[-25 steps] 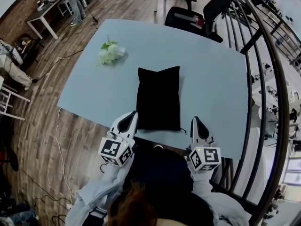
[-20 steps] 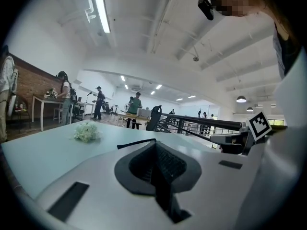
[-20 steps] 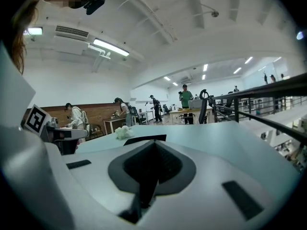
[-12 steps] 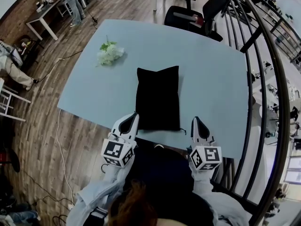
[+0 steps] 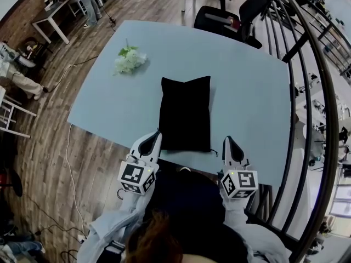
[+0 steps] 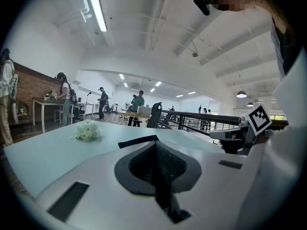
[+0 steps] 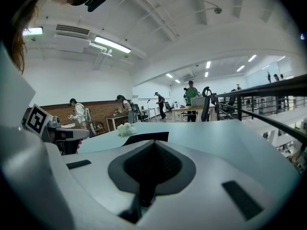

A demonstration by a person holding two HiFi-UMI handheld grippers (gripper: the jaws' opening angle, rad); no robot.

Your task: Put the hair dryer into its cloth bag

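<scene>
A black cloth bag [image 5: 185,114] lies flat in the middle of the pale blue table [image 5: 247,97], its drawstring end toward me; it shows as a dark strip [image 6: 138,141] in the left gripper view and as a dark strip [image 7: 146,138] in the right gripper view. No hair dryer is visible outside the bag. My left gripper [image 5: 154,138] is shut and empty at the near table edge, just left of the bag's near corner. My right gripper [image 5: 227,142] is shut and empty, a little right of the bag's near corner.
A small white flower bunch [image 5: 129,61] lies on the table's far left. A black office chair [image 5: 222,18] stands beyond the far edge. A black railing [image 5: 307,64] curves along the right. People stand at desks [image 5: 55,12] far left.
The left gripper has shifted slightly; the right gripper and the bag have not moved.
</scene>
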